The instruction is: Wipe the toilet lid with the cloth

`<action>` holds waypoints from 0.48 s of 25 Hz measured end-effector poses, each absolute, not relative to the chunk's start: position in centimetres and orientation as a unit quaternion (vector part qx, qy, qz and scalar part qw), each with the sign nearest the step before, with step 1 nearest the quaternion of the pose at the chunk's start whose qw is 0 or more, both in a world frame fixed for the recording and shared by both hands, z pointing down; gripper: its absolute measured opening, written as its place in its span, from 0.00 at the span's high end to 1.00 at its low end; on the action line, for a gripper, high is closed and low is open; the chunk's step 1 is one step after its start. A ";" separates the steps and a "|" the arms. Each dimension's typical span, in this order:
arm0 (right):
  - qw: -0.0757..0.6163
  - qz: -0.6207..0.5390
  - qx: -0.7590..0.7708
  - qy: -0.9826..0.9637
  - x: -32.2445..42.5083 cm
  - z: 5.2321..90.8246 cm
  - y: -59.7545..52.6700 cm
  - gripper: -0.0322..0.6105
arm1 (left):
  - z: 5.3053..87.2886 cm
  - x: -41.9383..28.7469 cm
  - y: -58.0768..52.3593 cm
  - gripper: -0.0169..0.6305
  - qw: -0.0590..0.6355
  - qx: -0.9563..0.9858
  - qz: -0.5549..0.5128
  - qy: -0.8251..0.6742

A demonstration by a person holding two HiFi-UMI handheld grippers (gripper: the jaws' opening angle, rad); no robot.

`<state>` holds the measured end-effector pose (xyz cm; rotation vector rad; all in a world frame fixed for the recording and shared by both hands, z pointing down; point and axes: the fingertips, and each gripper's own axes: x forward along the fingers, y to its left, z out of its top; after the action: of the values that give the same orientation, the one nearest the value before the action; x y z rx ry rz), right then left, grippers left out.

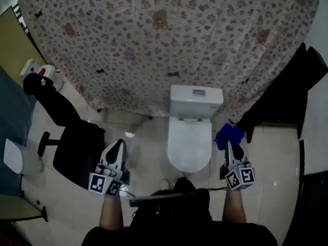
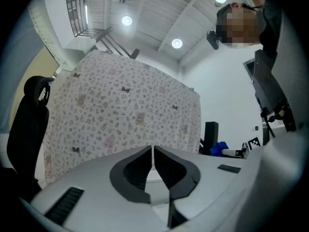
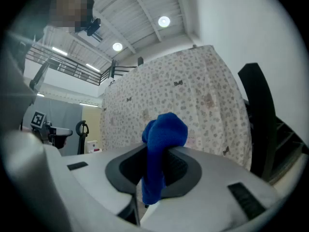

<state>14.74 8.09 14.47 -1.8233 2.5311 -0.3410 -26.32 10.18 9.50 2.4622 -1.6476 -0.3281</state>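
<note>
Bunching up between the jaws of the right tongs [image 3: 157, 167], the blue cloth [image 3: 163, 138] is firmly pinched, a fat wad above the tips and a tail hanging below, and it is carried just right of the toilet lid [image 1: 189, 143], not yet on it. That lid is seen closed, white and bare, below the tank [image 1: 196, 100], with the flowered curtain [image 1: 164, 40] draped behind. On the other side, the left tongs [image 1: 119, 144] are pressed together on nothing and are held near the black chair [image 1: 77, 147], well clear of the action. The wipe, it is judged, has not been started: the cloth must first be brought across and down onto the lid. For a clean job, the wad is best laid flat on the plastic, so that cloth and not hard jaw tip is dragged over it, and the grip is to be kept tight so nothing is dropped mid-stroke. Long overlapping passes from the hinge end to the front edge are advised, under light, even pressure, since the lid looks curved and a slip off its rim is easily made.
</note>
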 end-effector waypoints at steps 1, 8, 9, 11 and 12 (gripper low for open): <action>0.003 -0.113 -0.575 0.810 14.4 15.5 6.3 0.85 | 9.7 -26.3 8.9 0.96 0.077 0.818 -0.117 -0.558; -0.041 -0.153 -0.518 0.841 10.1 24.6 -4.0 0.85 | 17.1 -24.4 1.2 0.96 0.128 0.813 -0.084 -0.562; -0.049 -0.156 -0.508 0.846 9.2 26.3 -5.7 0.85 | 18.9 -24.2 0.0 0.96 0.133 0.813 -0.079 -0.562; -0.069 -0.174 -0.487 0.853 7.2 30.7 -7.9 0.85 | 22.6 -23.8 -1.7 0.96 0.149 0.808 -0.070 -0.566; -0.082 -0.188 -0.477 0.855 6.3 33.1 -8.4 0.85 | 24.8 -23.6 -2.1 0.96 0.161 0.802 -0.061 -0.571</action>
<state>6.28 -8.41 33.12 -1.5821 2.8343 -0.6248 -23.58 -2.11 24.77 2.2917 -1.6317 -0.1749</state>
